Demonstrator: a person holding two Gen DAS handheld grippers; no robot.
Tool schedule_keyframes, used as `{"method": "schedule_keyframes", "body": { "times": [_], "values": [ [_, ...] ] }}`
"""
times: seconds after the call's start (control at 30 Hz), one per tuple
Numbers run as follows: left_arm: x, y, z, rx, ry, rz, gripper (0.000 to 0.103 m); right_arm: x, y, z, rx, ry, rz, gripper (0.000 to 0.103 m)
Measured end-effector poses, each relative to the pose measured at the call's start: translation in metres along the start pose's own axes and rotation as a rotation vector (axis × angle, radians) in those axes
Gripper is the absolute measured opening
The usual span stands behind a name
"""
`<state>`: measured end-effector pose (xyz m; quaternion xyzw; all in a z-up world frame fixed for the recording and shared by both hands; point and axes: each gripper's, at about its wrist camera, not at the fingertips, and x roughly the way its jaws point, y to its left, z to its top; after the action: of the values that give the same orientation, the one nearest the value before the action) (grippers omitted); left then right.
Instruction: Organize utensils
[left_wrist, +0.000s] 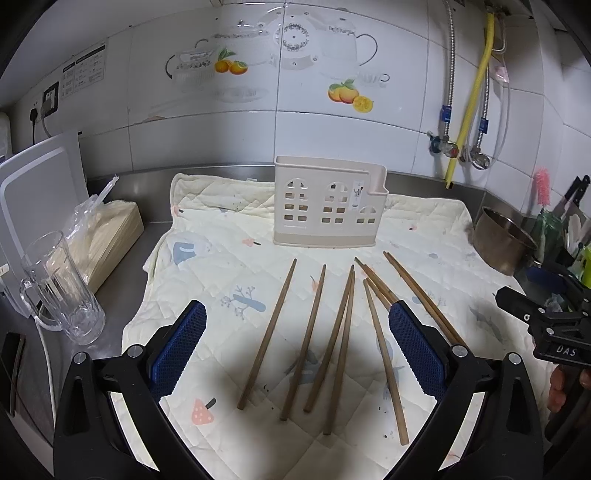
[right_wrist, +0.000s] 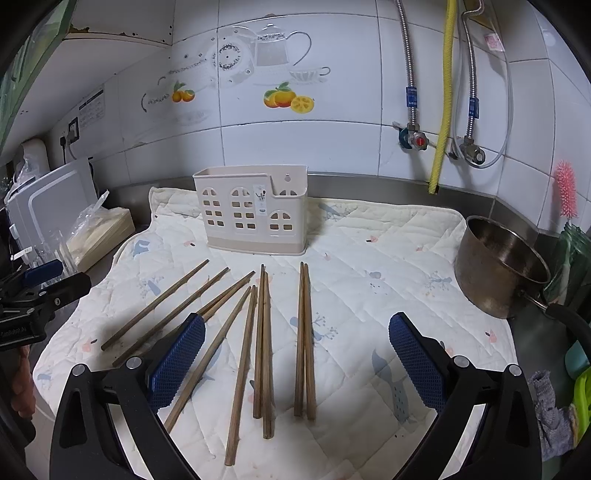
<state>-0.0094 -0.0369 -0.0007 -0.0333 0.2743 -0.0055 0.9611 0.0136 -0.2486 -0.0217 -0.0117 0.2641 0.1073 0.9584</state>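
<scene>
Several brown wooden chopsticks (left_wrist: 334, 343) lie fanned out on a cream quilted mat (left_wrist: 221, 266); they also show in the right wrist view (right_wrist: 264, 350). A beige utensil holder (left_wrist: 327, 206) with window cut-outs stands upright behind them, also in the right wrist view (right_wrist: 253, 210). My left gripper (left_wrist: 297, 328) is open and empty, above the near ends of the chopsticks. My right gripper (right_wrist: 297, 339) is open and empty, above the right-hand chopsticks. The mat (right_wrist: 369, 258) lies on a steel counter.
A glass mug (left_wrist: 61, 288), a white cutting board (left_wrist: 37, 192) and a bagged pack (left_wrist: 107, 229) stand at the left. A metal pot (right_wrist: 498, 266) sits at the mat's right edge. A tiled wall with pipes and valves (right_wrist: 436, 140) is behind.
</scene>
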Motion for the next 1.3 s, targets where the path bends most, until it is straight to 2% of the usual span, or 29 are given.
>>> {"method": "schedule_keyframes", "body": {
  "times": [1.3],
  "values": [
    [-0.026,0.000,0.006,0.011,-0.065,0.017,0.097,-0.022,0.001,0.006,-0.001,-0.055,0.007,0.097]
  ]
}}
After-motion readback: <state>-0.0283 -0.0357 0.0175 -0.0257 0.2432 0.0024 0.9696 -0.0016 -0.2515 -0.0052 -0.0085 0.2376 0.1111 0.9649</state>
